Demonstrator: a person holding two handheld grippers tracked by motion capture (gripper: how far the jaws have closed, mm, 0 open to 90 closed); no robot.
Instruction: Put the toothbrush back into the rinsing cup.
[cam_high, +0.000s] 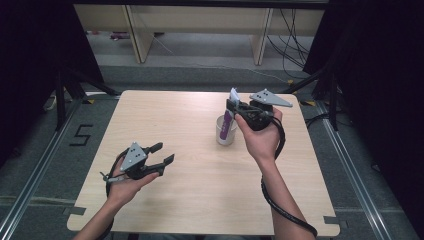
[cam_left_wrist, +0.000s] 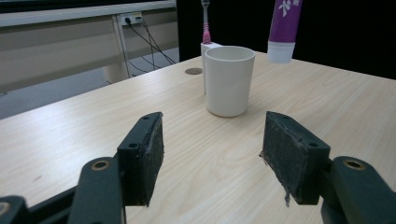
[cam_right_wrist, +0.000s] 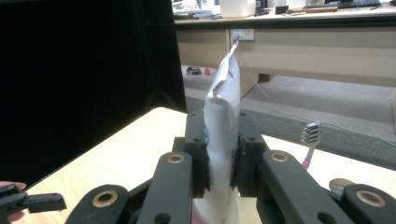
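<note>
My right gripper (cam_high: 231, 107) is shut on a white and purple toothpaste tube (cam_high: 228, 121), held upright with the cap down. In the right gripper view the jaws of that gripper (cam_right_wrist: 223, 140) pinch the tube (cam_right_wrist: 224, 93) near its flat crimped end. A white cup (cam_high: 225, 135) stands on the table right by the hanging tube. The left gripper view shows the cup (cam_left_wrist: 229, 79) ahead, with the tube (cam_left_wrist: 284, 28) in the air to its right, cap above rim height. My left gripper (cam_high: 164, 153) is open and empty at the front left, its pads (cam_left_wrist: 149, 158) wide apart.
A pink-handled toothbrush (cam_left_wrist: 205, 25) stands bristles up in a small white holder (cam_left_wrist: 210, 45) just behind the cup, and is also in the right gripper view (cam_right_wrist: 310, 140). A small brown disc (cam_left_wrist: 193, 71) lies on the wooden table (cam_high: 190, 190). Desks and cables are beyond.
</note>
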